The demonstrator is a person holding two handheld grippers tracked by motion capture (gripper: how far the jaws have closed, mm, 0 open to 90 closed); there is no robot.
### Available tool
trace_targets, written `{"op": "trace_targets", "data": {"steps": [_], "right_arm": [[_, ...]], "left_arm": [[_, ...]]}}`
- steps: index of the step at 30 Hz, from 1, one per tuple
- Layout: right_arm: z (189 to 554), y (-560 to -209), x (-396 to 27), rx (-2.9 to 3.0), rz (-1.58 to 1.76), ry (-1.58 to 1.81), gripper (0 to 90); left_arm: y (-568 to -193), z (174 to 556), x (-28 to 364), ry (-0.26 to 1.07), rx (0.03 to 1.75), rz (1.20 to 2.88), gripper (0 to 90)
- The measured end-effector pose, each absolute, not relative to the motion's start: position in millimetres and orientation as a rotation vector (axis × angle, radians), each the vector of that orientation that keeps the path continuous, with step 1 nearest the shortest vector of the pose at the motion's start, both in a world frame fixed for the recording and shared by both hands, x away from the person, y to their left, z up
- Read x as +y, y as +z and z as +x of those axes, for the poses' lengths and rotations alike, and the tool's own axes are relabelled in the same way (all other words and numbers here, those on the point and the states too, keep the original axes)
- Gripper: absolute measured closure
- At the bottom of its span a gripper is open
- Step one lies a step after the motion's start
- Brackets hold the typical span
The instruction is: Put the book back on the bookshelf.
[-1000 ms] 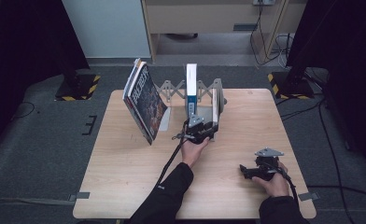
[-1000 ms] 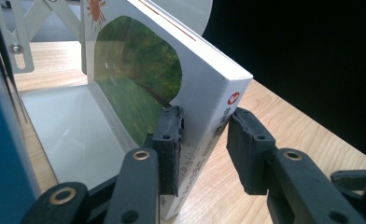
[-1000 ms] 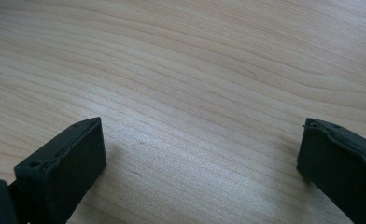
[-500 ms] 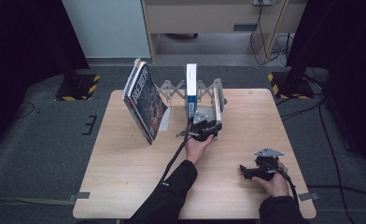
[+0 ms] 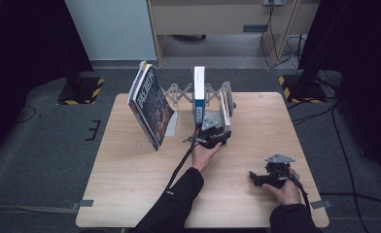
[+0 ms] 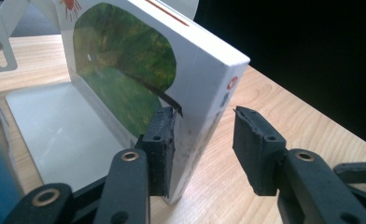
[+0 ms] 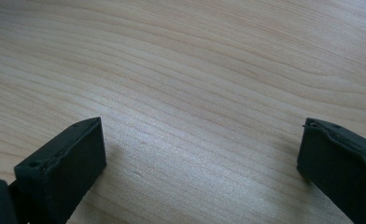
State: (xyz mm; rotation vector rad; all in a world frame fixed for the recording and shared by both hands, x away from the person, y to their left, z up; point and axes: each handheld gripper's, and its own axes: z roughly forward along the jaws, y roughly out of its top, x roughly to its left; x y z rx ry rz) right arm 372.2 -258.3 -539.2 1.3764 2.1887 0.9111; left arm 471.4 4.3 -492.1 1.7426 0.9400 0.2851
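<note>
A white book (image 6: pixel 125 70) with a green picture on its cover stands at the right end of the folding rack (image 5: pixel 179 92). My left gripper (image 6: pixel 202 126) straddles its lower near corner. The jaws have just been opening with the book between them. One pad (image 6: pixel 160 140) still lies by the cover, and the other stands clear of the spine. In the high view the left gripper (image 5: pixel 213 136) sits just in front of that book (image 5: pixel 226 109). My right gripper (image 5: pixel 254 178) rests on the table at the lower right, open (image 7: pixel 200 154) over bare wood.
A tall blue-and-white book (image 5: pixel 199 92) stands upright in the rack's middle. Two or three dark-covered books (image 5: pixel 149 104) lean at the rack's left end. The wooden table (image 5: pixel 130 194) ends in dark floor on all sides.
The left hand and gripper have shifted only slightly at the white book. The right hand rests in the same spot.
</note>
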Motion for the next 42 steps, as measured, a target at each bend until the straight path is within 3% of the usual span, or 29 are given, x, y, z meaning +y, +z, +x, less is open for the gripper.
{"op": "trace_targets", "data": {"steps": [25, 42], "right_arm": [[372.2, -539.2, -258.2, 2.188, 1.377, 0.911, 1.3], [372.2, -539.2, -258.3, 2.190, 1.375, 0.911, 1.3]], "left_arm": [[-455.5, 423.9, 84.5, 0.302, 0.896, 1.876, 45.3], [-485.5, 371.2, 180.7, 0.303, 1.011, 1.959, 36.5]]}}
